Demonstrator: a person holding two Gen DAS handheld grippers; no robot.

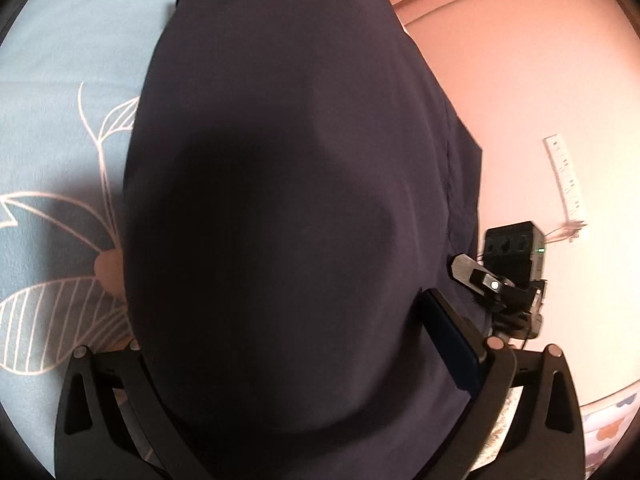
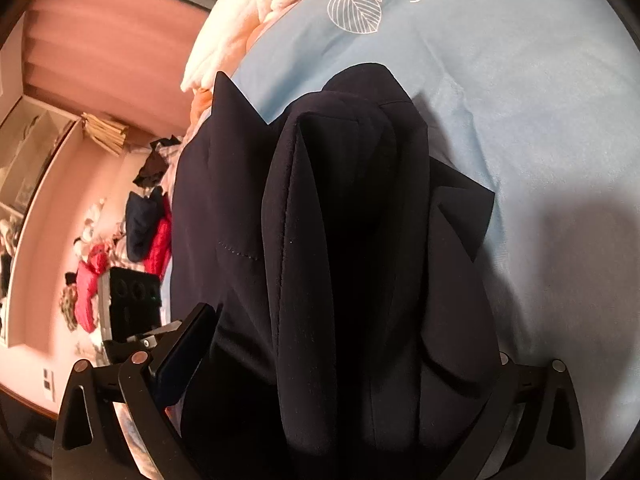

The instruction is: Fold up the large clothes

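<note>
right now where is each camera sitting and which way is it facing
Left wrist: on the left gripper, looking down along wide-spread fingers at the dark navy garment; right gripper beyond.
Right wrist: on the right gripper, facing the garment's lapels; own finger shows.
Shared: the garment on the blue bedsheet.

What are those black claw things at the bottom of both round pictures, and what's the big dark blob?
The claws are two grabbers, and a person holds one in each hand. Each carries a tiny camera looking out between its two fingers, so the pictures come out round and bendy. One picture is from the left gripper, the other from the right gripper. The blob is a dark navy jacket, lying partly folded on a light blue bedspread printed with leaves. The cloth drapes between both grabbers' wide-open fingers, but they aren't squeezing it. A cream blanket sits at the bed's far end.
</note>
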